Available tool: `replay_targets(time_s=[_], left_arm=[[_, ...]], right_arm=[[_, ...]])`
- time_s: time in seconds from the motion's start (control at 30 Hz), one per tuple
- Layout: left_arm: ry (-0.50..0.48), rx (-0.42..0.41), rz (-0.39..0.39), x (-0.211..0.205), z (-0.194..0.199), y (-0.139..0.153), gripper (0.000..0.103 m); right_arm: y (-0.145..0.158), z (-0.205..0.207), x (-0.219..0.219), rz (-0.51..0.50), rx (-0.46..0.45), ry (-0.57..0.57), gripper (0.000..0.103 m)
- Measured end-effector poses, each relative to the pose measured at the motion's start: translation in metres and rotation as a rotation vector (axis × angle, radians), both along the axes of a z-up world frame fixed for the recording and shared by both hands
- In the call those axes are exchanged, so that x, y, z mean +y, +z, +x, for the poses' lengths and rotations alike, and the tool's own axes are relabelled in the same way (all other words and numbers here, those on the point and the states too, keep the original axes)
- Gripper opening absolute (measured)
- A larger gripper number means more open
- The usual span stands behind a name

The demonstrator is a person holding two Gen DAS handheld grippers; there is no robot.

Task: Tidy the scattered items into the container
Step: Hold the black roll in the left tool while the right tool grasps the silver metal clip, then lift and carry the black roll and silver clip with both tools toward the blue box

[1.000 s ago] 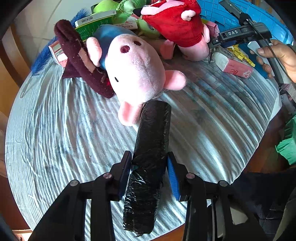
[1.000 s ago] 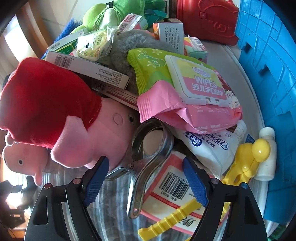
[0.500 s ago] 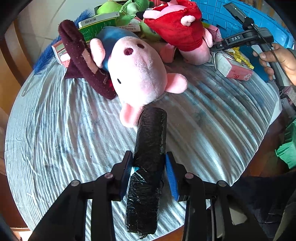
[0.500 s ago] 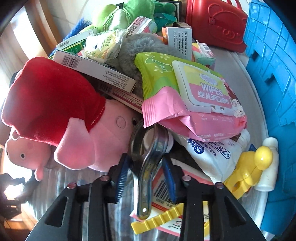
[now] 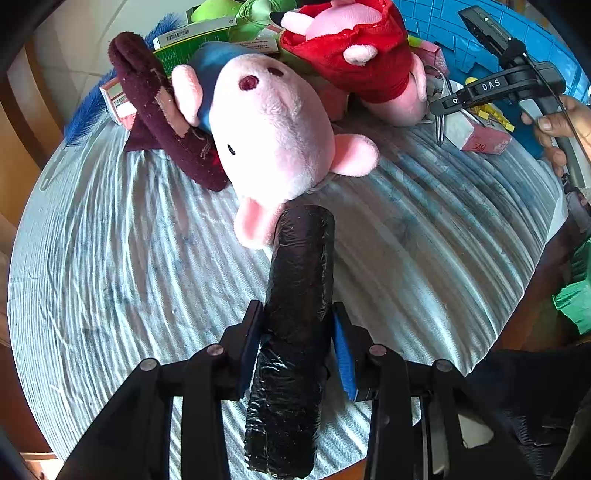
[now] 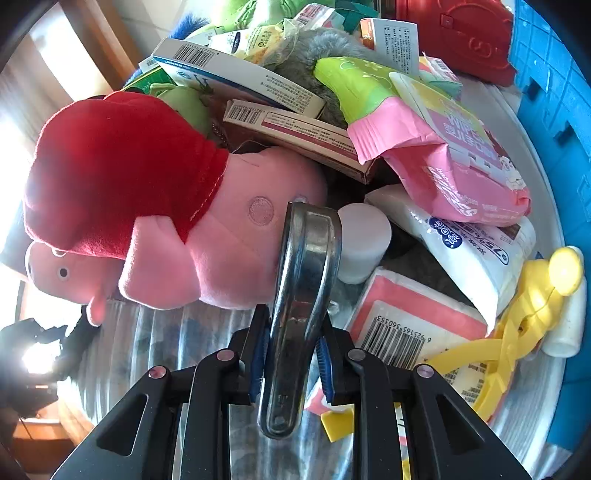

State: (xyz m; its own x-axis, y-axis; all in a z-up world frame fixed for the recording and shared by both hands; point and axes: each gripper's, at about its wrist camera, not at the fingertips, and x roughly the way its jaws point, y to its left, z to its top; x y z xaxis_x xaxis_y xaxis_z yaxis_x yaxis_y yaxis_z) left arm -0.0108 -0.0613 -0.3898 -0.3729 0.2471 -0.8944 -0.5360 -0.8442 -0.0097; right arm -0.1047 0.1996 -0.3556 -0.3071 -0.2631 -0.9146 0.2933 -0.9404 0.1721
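My left gripper [image 5: 295,339] is shut on a black wrapped roll [image 5: 295,314] and holds it over the striped cloth [image 5: 110,277]. My right gripper [image 6: 291,354] is shut on the handle of a metal scoop [image 6: 303,295], lifted on edge in front of a pink pig plush in a red dress [image 6: 155,214]. The right gripper also shows in the left wrist view [image 5: 439,122], at the pile's right edge. The blue crate [image 6: 554,110] stands on the right; it also shows in the left wrist view [image 5: 443,26].
A big pink plush head [image 5: 273,147] with a maroon limb lies just beyond the roll. The pile holds a wipes pack [image 6: 443,155], boxes [image 6: 236,77], a white jar [image 6: 362,240], a yellow clip [image 6: 532,306], a red bag [image 6: 461,33] and green plush.
My right gripper closed on the metal scoop's handle and tilted it up off the pile. My left gripper kept its hold on the black roll and drew back slightly.
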Motion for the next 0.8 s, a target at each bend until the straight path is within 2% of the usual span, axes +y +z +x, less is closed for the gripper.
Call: replay_targets(time_s=[0.37, 0.63, 0.8], left_arm=[[0.000, -0.022, 0.031, 0.004, 0.001, 0.000, 0.034], [0.028, 0.004, 0.021, 0.006, 0.002, 0.020, 0.034], [0.026, 0.031, 0.014, 0.011, -0.004, 0.039, 0.034]], right_arm=[[0.011, -0.005, 0.014, -0.035, -0.011, -0.028, 0.023], [0.031, -0.009, 0.023, -0.044, 0.013, -0.019, 0.023], [0.051, 0.004, 0.021, -0.051, 0.026, -0.009, 0.023]])
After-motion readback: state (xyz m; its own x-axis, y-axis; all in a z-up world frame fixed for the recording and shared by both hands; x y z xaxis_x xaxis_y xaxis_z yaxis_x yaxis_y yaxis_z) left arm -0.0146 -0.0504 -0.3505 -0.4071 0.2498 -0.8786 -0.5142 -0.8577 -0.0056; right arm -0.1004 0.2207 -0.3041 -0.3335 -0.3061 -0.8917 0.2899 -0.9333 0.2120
